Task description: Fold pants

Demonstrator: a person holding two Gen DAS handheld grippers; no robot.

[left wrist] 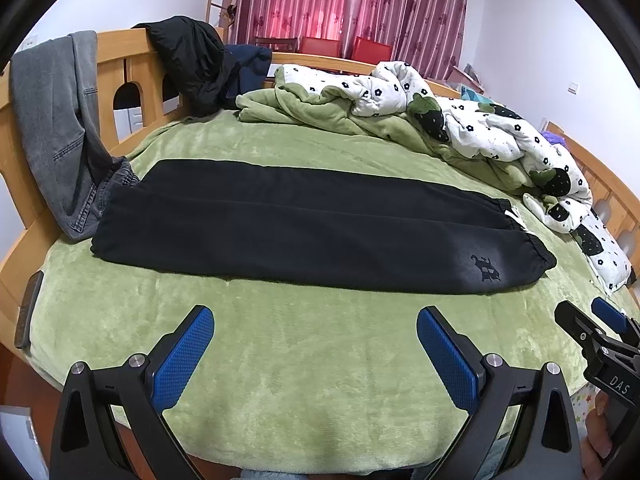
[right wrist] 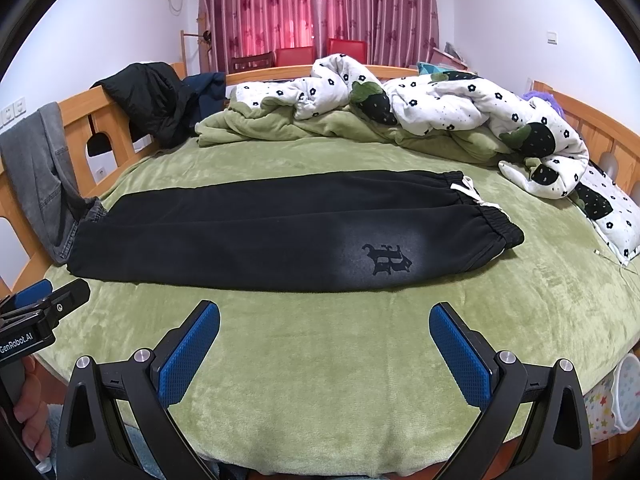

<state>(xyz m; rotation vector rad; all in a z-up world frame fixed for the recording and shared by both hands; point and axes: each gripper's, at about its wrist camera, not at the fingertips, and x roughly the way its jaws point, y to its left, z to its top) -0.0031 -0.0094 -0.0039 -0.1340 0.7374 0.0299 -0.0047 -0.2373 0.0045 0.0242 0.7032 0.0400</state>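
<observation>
Black sweatpants (left wrist: 304,228) lie flat across the green bed cover, folded lengthwise with one leg on the other. The waistband with a white drawstring (right wrist: 466,190) is at the right, the cuffs at the left; the pants also show in the right wrist view (right wrist: 272,232). A printed logo (right wrist: 386,260) sits near the waistband. My left gripper (left wrist: 316,336) is open and empty, above the cover in front of the pants. My right gripper (right wrist: 324,332) is open and empty, likewise in front of the pants; it also shows at the right of the left wrist view (left wrist: 592,320).
A crumpled floral and green duvet (left wrist: 460,120) lies at the back right. Grey jeans (left wrist: 56,128) and a black jacket (left wrist: 188,60) hang on the wooden bed rail (left wrist: 124,52) at the left. The green cover (left wrist: 320,380) stretches to the near edge.
</observation>
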